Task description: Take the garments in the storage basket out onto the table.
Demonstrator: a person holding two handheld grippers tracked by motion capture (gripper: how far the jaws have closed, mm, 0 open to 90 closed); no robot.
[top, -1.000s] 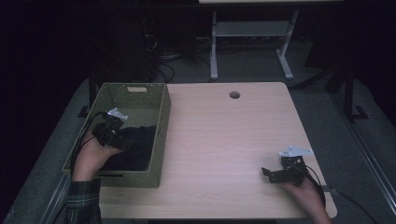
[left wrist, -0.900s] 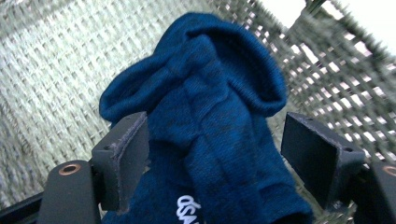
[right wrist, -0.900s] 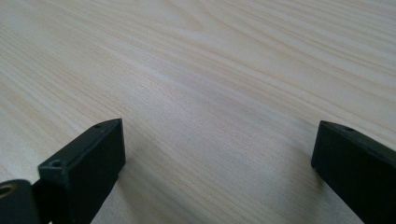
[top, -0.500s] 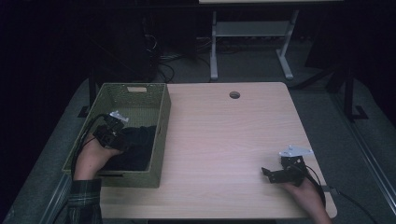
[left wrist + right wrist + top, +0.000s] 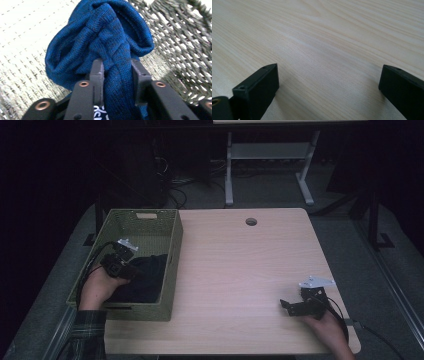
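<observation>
While the blue knit garment (image 5: 105,45) lies bunched in the green woven basket (image 5: 172,270) at the counter's (image 5: 240,265) left, my left tool (image 5: 117,72) has just been closing, and its pads now pinch a thick ribbed fold, a grip I judge good for lifting it out. Soft, stretchy wool sags around the black jaws; the basket's open weave is stiff. My right tool (image 5: 328,82) rests apart, holding nothing, on pale wood grain at the near right.
</observation>
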